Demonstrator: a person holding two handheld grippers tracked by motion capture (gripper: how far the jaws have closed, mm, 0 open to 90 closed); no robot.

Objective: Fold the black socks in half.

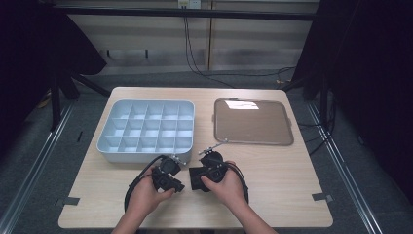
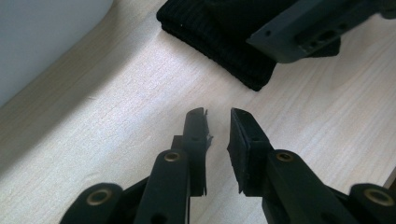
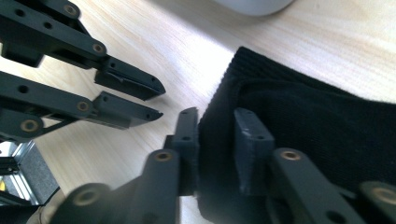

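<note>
Near the front middle of the table (image 1: 272,195), I have a black knitted cloth (image 3: 308,121) lying flat on the wood, just before the grey compartment tray (image 1: 146,129). My right gripper (image 3: 217,126) straddles the cloth's ribbed edge, jaws parted, pads not pressing it. My left gripper (image 2: 218,116) sits just beside it over bare wood, jaws slightly apart with nothing between them. Farther right lies a brown flat tray (image 1: 253,122).
</note>
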